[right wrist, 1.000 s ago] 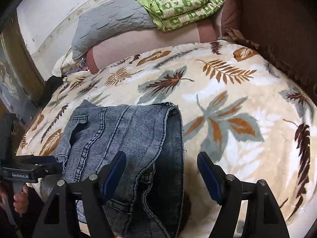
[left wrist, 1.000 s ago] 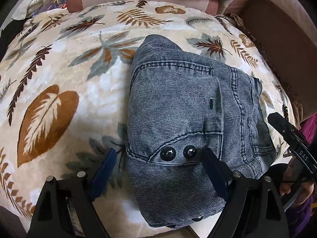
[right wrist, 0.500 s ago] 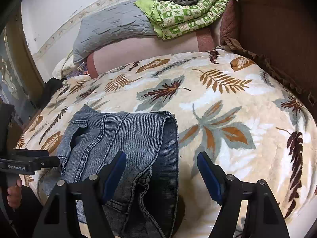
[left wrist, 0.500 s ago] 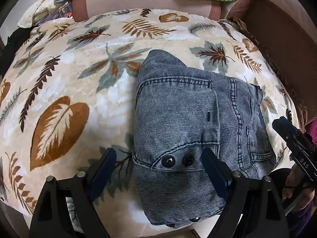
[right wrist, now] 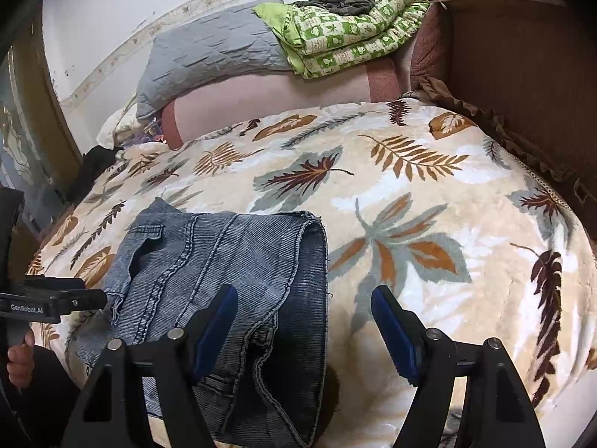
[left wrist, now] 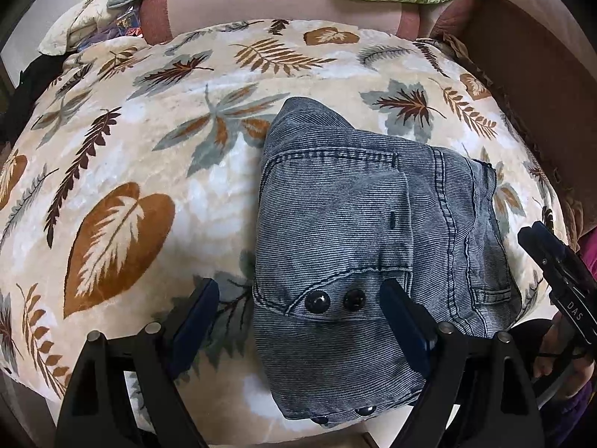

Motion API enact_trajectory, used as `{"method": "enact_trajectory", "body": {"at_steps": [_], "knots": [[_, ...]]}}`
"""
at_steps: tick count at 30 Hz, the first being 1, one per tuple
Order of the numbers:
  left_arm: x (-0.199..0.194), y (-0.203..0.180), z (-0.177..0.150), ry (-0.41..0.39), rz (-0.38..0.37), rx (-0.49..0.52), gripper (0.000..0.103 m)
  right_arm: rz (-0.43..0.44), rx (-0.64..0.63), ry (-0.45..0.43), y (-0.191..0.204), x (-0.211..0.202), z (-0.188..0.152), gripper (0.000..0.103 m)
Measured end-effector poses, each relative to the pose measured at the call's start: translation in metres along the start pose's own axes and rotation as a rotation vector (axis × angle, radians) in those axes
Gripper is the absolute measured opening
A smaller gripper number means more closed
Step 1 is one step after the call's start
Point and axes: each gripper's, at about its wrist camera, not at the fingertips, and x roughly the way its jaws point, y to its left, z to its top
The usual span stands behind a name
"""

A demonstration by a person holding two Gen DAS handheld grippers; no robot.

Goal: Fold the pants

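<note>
Both grippers have drawn back from the folded bundle since a second ago, so more of the cream fleece blanket printed with brown and grey leaves [left wrist: 123, 171] now shows around it. That blanket covers the bed and serves as the landmark: the blue-grey denim pants [left wrist: 358, 246], folded into a compact stack, lie on it toward its near edge, right of its middle in the left wrist view. Beyond the blanket's far edge sits a pink bolster cushion [right wrist: 268, 100], with a grey quilted pillow [right wrist: 209, 56] and a folded green-and-white patterned quilt [right wrist: 347, 37] resting on top of it.

The left gripper [left wrist: 298, 321] hovers over the blanket's near edge with its blue-padded fingers spread wide, holding nothing; the pants' left edge and a pocket flap with two black snap buttons [left wrist: 334, 300] lie between the fingers. The right gripper [right wrist: 306, 324] is likewise spread wide and empty above the blanket's near edge; its left finger [right wrist: 216, 321] is over the denim, its right finger over bare blanket, and the pants' right folded edge runs between them.
</note>
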Motion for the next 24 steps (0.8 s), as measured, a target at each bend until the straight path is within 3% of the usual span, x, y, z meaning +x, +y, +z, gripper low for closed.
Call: {"method": "enact_trajectory", "body": {"at_steps": [24], "knots": [[0.0022,0.0033,0.0003,0.003,0.01,-0.006,0.088,-0.012,-0.011,0.013,0.0016,0.0037,-0.0005,0.077]]}}
